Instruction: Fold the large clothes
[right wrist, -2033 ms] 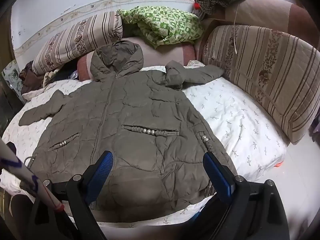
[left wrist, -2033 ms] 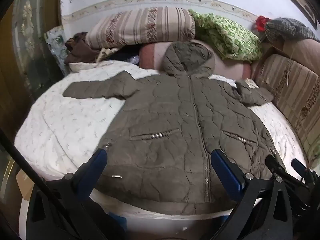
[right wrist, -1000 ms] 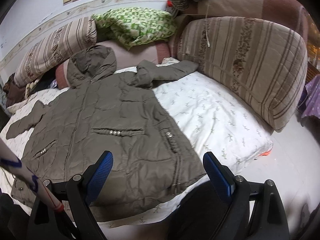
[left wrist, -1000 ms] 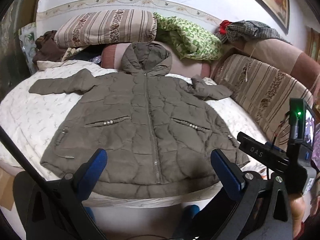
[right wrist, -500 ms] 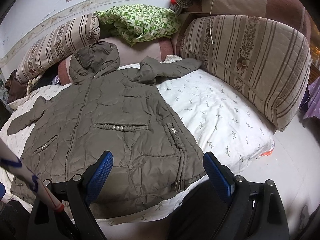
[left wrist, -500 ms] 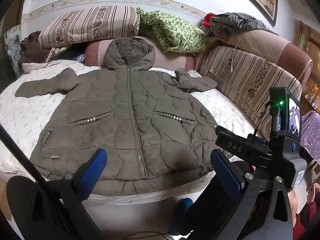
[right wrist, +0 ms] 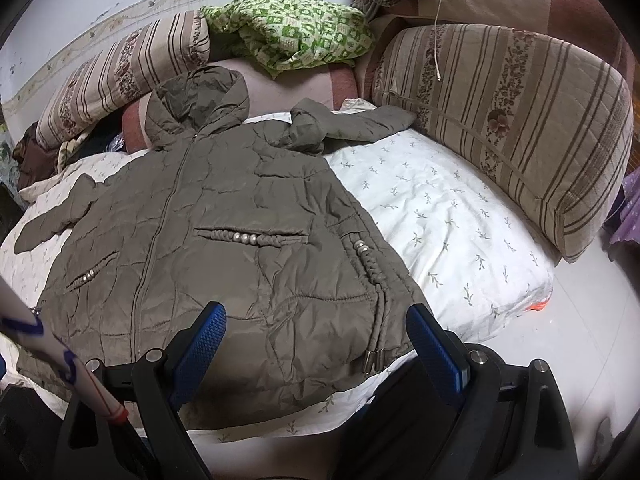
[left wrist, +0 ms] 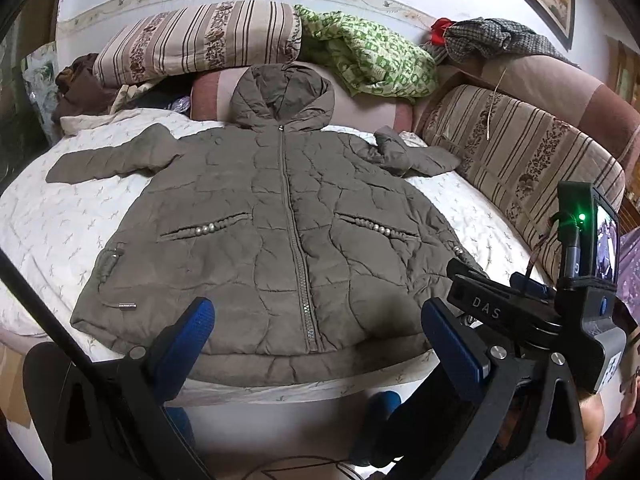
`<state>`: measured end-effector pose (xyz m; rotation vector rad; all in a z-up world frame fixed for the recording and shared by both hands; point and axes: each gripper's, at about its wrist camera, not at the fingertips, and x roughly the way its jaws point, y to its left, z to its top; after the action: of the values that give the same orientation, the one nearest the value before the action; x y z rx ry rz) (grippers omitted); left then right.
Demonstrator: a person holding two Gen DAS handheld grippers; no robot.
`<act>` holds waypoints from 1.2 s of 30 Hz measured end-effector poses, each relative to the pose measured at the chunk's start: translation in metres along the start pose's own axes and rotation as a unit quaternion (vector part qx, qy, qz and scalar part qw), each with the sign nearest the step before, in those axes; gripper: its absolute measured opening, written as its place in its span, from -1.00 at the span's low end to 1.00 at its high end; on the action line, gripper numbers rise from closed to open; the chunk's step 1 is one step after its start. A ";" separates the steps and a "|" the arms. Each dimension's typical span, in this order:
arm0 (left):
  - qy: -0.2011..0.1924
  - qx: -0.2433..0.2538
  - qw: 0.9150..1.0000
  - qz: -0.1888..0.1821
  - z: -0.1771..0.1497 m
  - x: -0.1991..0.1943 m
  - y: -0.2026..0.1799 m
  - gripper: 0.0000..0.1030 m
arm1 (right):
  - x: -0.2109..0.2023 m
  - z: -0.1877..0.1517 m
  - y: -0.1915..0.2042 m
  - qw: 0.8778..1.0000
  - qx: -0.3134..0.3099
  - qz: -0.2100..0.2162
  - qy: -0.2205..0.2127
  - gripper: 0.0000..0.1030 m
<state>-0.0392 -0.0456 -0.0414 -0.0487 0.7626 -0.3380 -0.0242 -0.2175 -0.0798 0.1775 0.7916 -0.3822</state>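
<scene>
The olive quilted jacket (left wrist: 288, 240) is lying zipped and face up, filling the middle of the frame on the white bedsheet (left wrist: 60, 216). Both the left gripper (left wrist: 316, 344) and right gripper (right wrist: 316, 340) are hanging spread wide, gripping nothing. The puffy, slick fabric is likely springing back or sliding off thin pinches. "DAS" is showing lower right.

the only readable text is "das", in pale letters on the right gripper's (left wrist: 532, 312) black body.
</scene>
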 end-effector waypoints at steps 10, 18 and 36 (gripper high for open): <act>0.016 -0.016 0.998 0.062 0.015 0.005 0.029 1.00 | 0.006 -0.005 -0.001 1.000 0.001 0.008 0.014 0.83; -0.024 -0.094 0.974 0.204 0.033 -0.012 0.128 1.00 | 0.019 0.004 -0.026 1.000 0.017 -0.013 0.019 0.83; 0.140 -0.109 0.966 0.187 0.011 0.119 0.206 -0.27 | 0.127 0.029 -0.083 0.986 0.014 0.035 0.161 -0.18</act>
<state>0.1066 0.1108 -0.1468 -0.0637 1.0657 0.1037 0.0429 -0.3363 -0.1522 0.2984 1.0955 -0.3011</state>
